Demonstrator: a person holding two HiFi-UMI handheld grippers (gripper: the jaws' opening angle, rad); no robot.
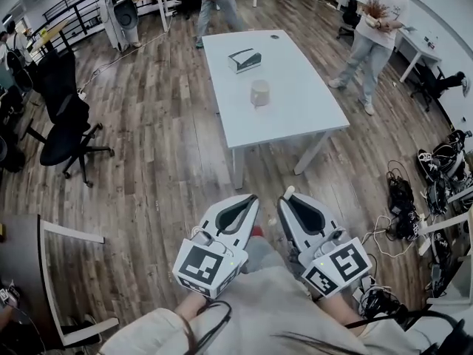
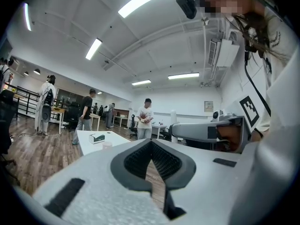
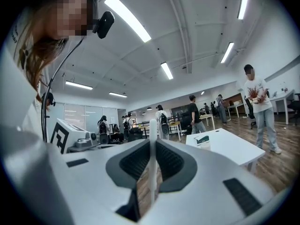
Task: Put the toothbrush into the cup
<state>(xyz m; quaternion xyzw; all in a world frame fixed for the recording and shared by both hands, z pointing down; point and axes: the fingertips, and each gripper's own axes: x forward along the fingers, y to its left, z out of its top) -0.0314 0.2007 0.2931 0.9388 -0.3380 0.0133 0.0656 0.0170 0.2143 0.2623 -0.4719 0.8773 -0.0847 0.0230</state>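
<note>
white slim plastic is the item of record: the toothbrush (image 3: 151,172) is a plain, thin white rod. in the right gripper view it stands at the centre of the frame. its bristle end cannot be made out in any view.

fingers, right gripper (image 1: 288,202): clenched on the toothbrush, dark pads pressed against both sides of the rod. its long axis runs along the fingers, and a short white tip pokes past them towards the top of the head view.

fingers, left gripper (image 1: 250,200): closed tip to tip in its own view, with nothing between them. only floor shows through the gap behind the tips.

location: both grippers sit low in the head view, close to the person's body and side by side, above wooden floor. the cup (image 1: 259,92) is a pale beige vessel that appears upright. it stands on the white tabletop (image 1: 303,109) at upper centre of the frame, well apart from the fingers. a small box (image 1: 244,60) lies further up the same surface, apart from the cup.

governing relation: the cup lies straight up the frame from the toothbrush tip, slightly to its left. in the right gripper view it shows right of centre. neither gripper is clearly nearer, but the right one carries the load.

assessment: carrying has not closed the gap. the coming move appears to call for a long forward approach, then tipping the rod to drop endwise into the cup mouth.
</note>
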